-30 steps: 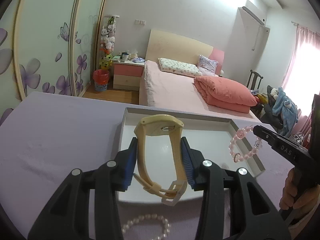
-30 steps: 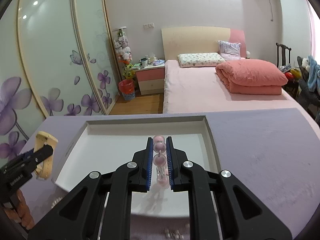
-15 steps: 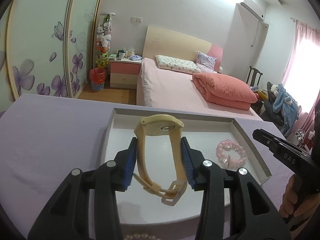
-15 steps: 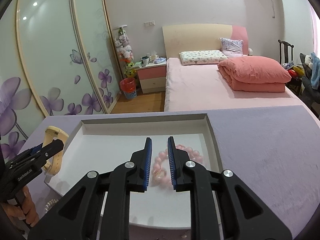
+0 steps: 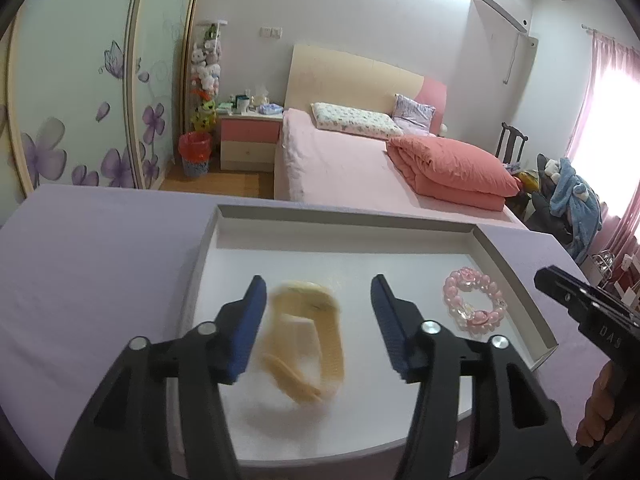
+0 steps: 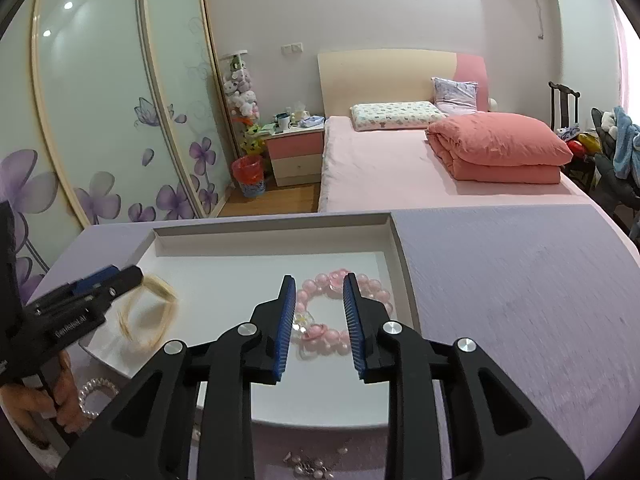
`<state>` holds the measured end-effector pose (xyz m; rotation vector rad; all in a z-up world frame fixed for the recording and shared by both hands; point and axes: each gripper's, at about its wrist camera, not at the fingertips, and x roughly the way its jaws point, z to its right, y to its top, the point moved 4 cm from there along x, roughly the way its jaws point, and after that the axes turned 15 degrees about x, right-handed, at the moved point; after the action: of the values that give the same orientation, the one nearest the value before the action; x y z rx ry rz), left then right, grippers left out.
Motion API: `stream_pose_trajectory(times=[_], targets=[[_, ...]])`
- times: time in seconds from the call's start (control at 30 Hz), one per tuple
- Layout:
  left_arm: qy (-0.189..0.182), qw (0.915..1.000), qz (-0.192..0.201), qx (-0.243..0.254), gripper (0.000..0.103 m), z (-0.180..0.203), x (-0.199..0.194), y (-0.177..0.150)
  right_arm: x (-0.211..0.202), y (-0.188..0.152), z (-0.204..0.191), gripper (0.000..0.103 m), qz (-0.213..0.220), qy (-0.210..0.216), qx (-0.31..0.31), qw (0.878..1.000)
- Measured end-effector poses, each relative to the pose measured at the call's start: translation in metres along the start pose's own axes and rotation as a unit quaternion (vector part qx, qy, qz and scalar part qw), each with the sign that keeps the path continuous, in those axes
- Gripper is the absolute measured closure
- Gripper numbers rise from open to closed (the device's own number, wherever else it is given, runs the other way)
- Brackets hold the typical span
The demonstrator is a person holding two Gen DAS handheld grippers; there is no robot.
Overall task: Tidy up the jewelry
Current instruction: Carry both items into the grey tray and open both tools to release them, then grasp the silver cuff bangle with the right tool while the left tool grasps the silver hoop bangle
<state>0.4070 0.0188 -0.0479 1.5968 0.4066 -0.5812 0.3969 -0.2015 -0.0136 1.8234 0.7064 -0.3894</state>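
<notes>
In the left wrist view, the left gripper (image 5: 318, 332) hangs over a shallow white tray (image 5: 504, 256) that sits on a lilac-covered table (image 5: 88, 264). Its jaws are opening, and the blue pads stand clear on either side of a beige watch (image 5: 306, 344), which is blurred and lies between them on the tray floor without touching either pad. Further right in the same tray rests a pink bead bracelet (image 5: 474, 300), well apart from the watch. The tip of the right gripper (image 5: 580, 304) enters at the right edge, with part of a hand (image 5: 600, 408) below it. In the right wrist view, the right gripper (image 6: 318, 320) hovers above the pink bead bracelet (image 6: 340, 312), which lies flat near the tray's right wall (image 6: 400, 256). Its jaws are opening too, with the pads apart and pressing on nothing, and the bracelet shows between and beyond them. At the left, the left gripper (image 6: 104, 284) reaches over the tray beside the blurred beige watch (image 6: 148, 312). Outside the tray, on the lilac cloth near the lower left, lies a white pearl bracelet (image 6: 98, 394), and some small pale beads (image 6: 308, 464) sit at the bottom edge.
</notes>
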Motion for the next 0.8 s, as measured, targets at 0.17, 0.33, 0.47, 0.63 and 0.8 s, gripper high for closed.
stream_pose_trajectory(times=[0.17,0.33,0.47,0.63,0.8], targets=[[0.009,0.9999,0.008,0.001,0.048,-0.005,-0.011,0.001,-0.003,-0.002,0.004,0.074,0.001,-0.005,0.003,1.0],[0.013,0.9998,0.012,-0.011,0.048,-0.013,-0.024,-0.002,-0.012,-0.007,0.008,0.074,0.001,-0.005,0.004,1.0],[0.011,0.9997,0.014,-0.017,0.048,-0.017,-0.039,-0.009,-0.023,-0.015,0.015,0.074,-0.003,-0.007,0.009,1.0],[0.008,0.9997,0.015,-0.019,0.042,-0.021,-0.065,-0.028,-0.043,-0.034,0.033,0.064,-0.018,-0.02,0.024,0.999],[0.004,0.9996,0.016,-0.022,0.034,-0.024,-0.093,-0.052,-0.055,-0.062,0.049,0.048,-0.045,-0.043,0.033,0.998]])
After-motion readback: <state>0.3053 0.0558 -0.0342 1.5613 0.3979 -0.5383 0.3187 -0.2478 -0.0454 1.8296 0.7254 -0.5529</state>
